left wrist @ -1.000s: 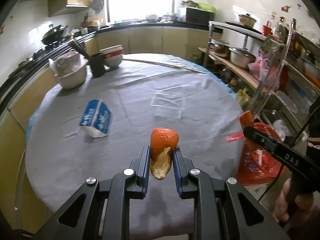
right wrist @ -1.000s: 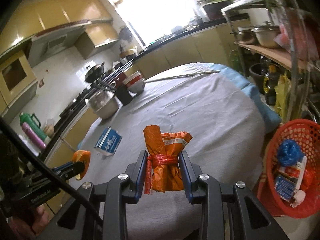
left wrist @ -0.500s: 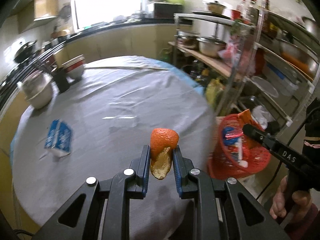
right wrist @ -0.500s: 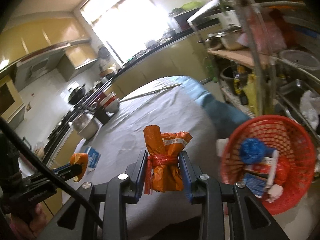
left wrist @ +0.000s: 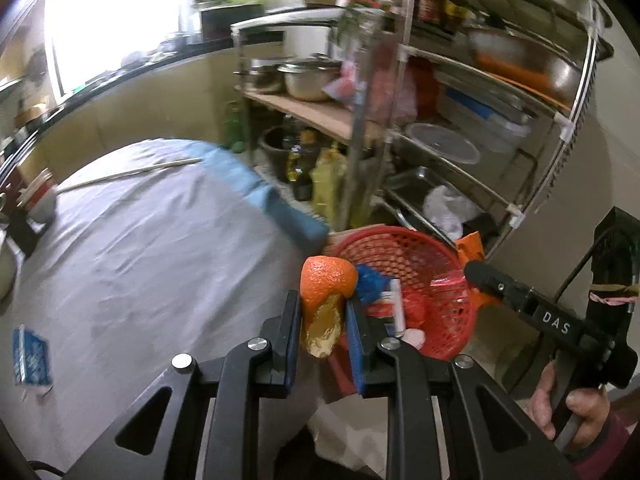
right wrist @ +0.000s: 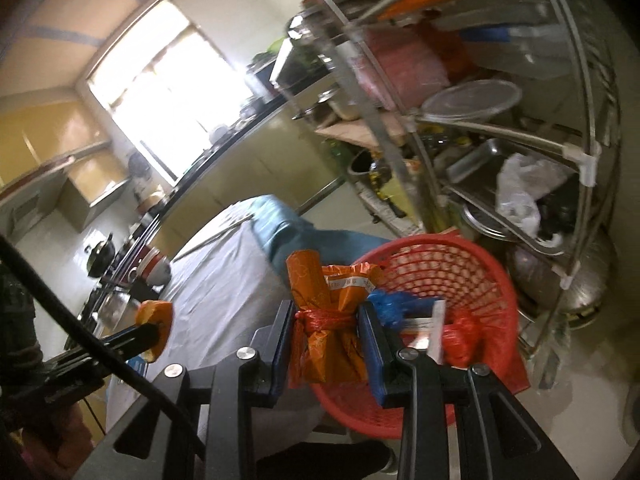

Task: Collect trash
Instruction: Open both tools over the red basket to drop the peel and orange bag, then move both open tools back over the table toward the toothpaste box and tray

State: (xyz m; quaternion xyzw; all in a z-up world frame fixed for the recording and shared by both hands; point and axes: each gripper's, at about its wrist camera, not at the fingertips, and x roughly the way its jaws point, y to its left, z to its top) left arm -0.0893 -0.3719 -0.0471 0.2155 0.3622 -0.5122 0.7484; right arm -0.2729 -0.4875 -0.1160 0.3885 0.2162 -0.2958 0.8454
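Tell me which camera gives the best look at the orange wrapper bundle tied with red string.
The right wrist view: the orange wrapper bundle fills the middle, clamped between the right gripper pads, its red tie plain. The left wrist view shows only an orange corner of it past that gripper's tip, above the red basket.

The peel was bright orange outside and yellowish within. The tied wrapper was orange with a red band. The basket was red open mesh. The tabletop wore grey cloth edged blue. The carton was blue and white.
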